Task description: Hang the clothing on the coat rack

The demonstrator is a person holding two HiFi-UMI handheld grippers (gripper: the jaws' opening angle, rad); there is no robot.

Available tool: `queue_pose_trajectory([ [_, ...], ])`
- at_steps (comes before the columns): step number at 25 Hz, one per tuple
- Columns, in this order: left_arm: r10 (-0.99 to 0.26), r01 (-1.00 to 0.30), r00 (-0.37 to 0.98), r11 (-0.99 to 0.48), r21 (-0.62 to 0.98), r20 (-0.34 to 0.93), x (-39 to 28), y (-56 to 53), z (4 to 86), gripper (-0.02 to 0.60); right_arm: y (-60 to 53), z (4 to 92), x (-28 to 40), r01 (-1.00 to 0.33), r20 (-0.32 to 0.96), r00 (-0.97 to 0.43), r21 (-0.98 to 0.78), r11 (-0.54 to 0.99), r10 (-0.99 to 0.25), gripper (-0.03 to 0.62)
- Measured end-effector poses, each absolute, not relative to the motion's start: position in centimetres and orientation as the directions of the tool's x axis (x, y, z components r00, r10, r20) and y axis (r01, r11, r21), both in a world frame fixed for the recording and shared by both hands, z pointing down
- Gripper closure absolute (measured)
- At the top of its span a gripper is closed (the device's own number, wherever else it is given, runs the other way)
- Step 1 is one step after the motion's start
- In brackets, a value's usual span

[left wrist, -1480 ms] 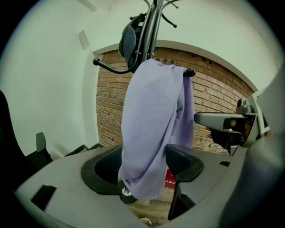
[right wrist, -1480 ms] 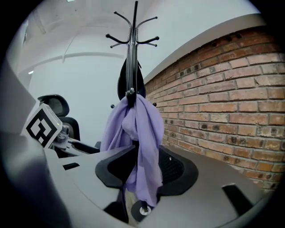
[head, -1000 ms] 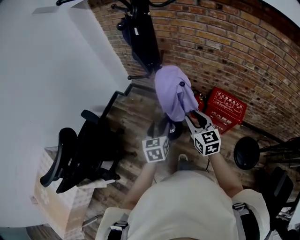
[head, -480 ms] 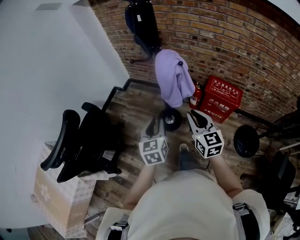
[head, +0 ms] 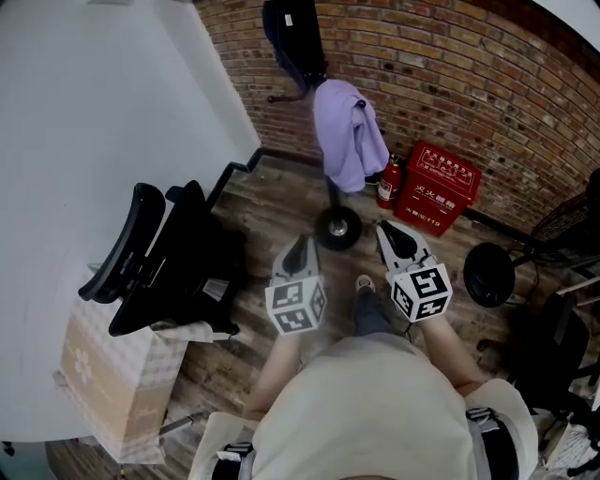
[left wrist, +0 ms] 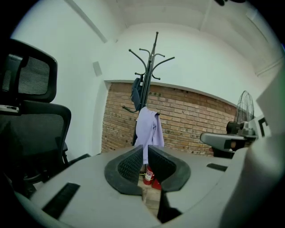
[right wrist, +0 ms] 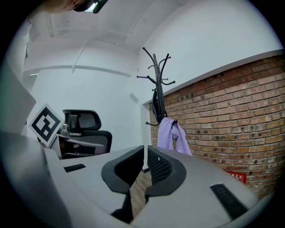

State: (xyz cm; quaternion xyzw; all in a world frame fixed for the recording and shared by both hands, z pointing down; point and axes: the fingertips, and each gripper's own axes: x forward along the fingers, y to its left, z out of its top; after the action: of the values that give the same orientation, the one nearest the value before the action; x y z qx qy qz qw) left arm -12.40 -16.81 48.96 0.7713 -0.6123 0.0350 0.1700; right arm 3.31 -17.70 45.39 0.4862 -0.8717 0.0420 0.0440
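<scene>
Lilac garment (head: 347, 131) is on the coat rack (head: 337, 228), draped over one of the rack's lower hooks and hanging down alongside the pole, hem off the floor. A dark garment (head: 291, 28) hangs higher on the same rack. My read is that the hang is done, and the step in hand is a clean back-off and check.

Left gripper (head: 300, 251): jaws have just been closing, pads now pressed together, nothing between them. Right gripper (head: 394, 239): same, just been closing, pads all but touching with only a hairline slit, empty. Both sit on the person's side of the rack, one to each side of its base and apart from it. Neither touches cloth or pole.

Doing it well:
- Keep both grippers off the rack. It's a single pole on a small round base carrying two garments, so likely tippy.
- Check the drape from the gripper views. The lilac cloth bunches over the hook and one fold hangs longer than the other, so it may slide.
- If it needs a fix, re-pinch close to the hook, not down at the hem.
- Watch the loose sleeve for snags on any re-approach.
- Fire extinguisher (head: 386, 181) and red box (head: 436, 187) stand just right of the rack base, and the office chair (head: 159, 262) is well to its left. Mind footing.
</scene>
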Motion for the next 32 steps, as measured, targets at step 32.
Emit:
queue_pose_trajectory([
  [32, -0.918, -0.943, 0.289, -0.225, 0.243, 0.271, -11.9, -14.9, 49.0, 0.551, -16.1, 45.0, 2.9, -0.824, 0.119, -0.563, 0.001, 0.567, -0.818, 0.595],
])
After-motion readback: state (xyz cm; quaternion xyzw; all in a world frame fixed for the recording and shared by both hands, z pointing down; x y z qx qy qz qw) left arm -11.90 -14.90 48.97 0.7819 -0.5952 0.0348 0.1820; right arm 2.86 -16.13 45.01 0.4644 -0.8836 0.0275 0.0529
